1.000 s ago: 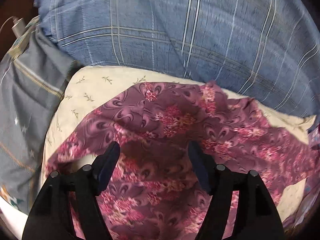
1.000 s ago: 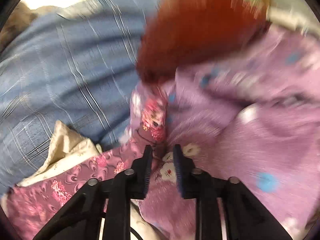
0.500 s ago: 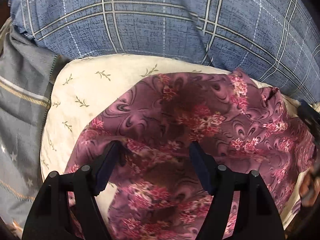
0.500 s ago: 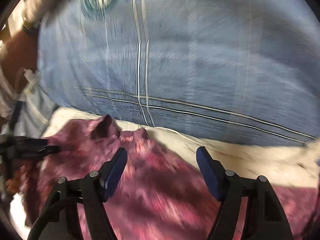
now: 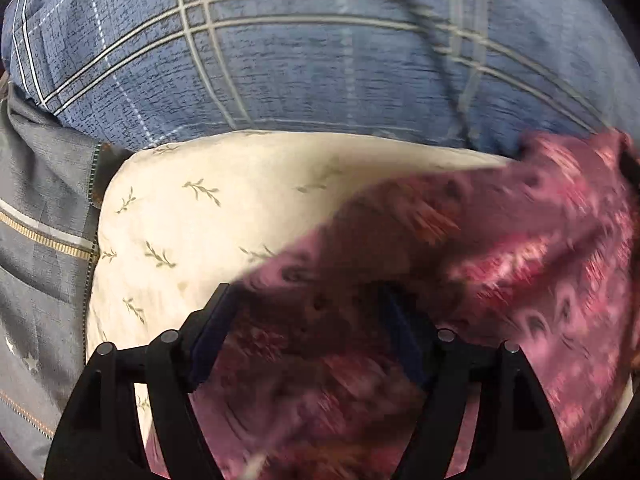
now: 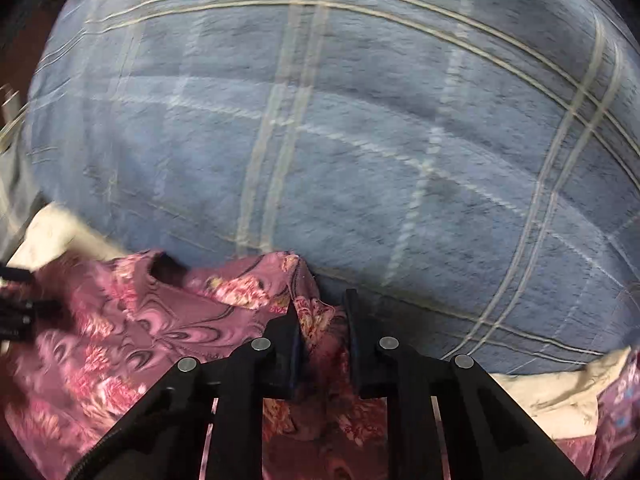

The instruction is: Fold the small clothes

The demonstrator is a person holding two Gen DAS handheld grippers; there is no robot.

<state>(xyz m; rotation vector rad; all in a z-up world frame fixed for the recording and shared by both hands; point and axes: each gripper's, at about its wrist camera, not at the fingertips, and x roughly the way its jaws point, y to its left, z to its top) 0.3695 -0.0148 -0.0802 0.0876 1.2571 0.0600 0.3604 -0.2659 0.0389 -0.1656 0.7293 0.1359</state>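
Note:
A purple garment with pink flowers [image 5: 500, 264] lies crumpled on a cream pillow [image 5: 208, 216]. My left gripper [image 5: 308, 320] hovers close over the garment's near part. Its jaws are wide and opening, and the cloth lies under and between the fingers without being pinched. The picture there is blurred. In the right wrist view my right gripper [image 6: 322, 312] is at the garment's far edge [image 6: 316, 312], next to the blue cover. Its jaws are closing and stand narrow, with a raised fold of the garment [image 6: 180, 320] filling the gap between the pads.
A blue plaid bed cover [image 6: 360, 140] fills the space beyond the pillow. Grey cloth with a gold stripe [image 5: 44, 232] lies to the left of the pillow. Another lilac printed cloth [image 6: 620, 408] shows at the far right of the right wrist view.
My right gripper swung from the lilac pile over to the floral garment, opened wide, then closed on its far edge. My left gripper sank closer to the cloth, and more cream pillow shows.

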